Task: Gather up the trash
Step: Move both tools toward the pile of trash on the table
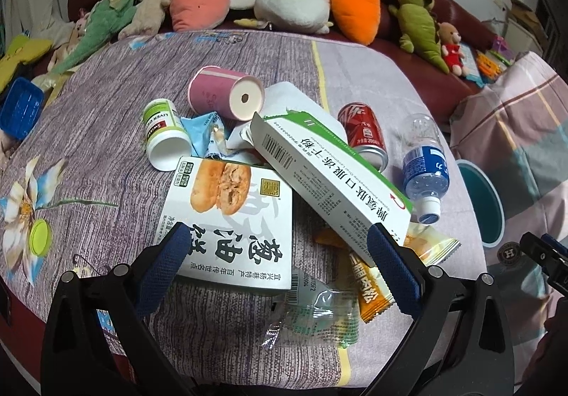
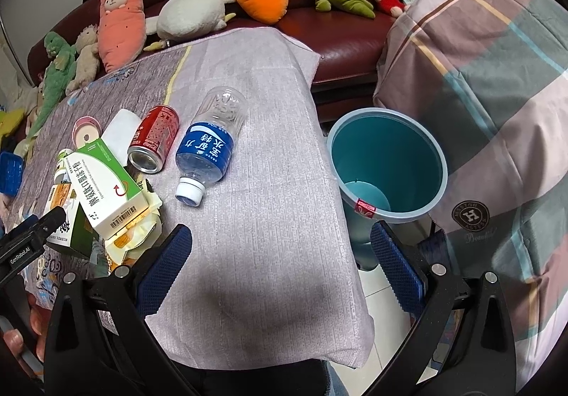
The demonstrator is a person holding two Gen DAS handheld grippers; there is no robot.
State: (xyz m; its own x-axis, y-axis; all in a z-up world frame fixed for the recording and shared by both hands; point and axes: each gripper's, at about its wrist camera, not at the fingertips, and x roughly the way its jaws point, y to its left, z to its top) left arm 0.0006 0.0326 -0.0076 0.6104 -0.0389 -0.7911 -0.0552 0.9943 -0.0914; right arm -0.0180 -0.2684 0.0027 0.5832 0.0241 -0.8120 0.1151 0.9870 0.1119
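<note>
A heap of trash lies on the cloth-covered table (image 1: 106, 133): a white pastry box (image 1: 234, 218), a green-and-white medicine box (image 1: 330, 172) leaning over it, a pink paper cup (image 1: 223, 92), a white pill bottle (image 1: 165, 135), a red can (image 1: 364, 135), a plastic water bottle (image 2: 209, 144), an orange wrapper (image 1: 369, 286) and a clear wrapper (image 1: 312, 314). My left gripper (image 1: 280, 261) hangs open over the pastry box's near edge, holding nothing. My right gripper (image 2: 280, 261) is open above bare cloth, the bottle ahead of it. A teal bin (image 2: 387, 165) stands on the floor, right of the table.
A dark red sofa (image 2: 348, 48) with several plush toys runs along the far side. A plaid blanket (image 2: 497, 112) covers something right of the bin. A blue tray (image 1: 19, 105) lies at the far left, a green lid (image 1: 39, 236) on the cloth.
</note>
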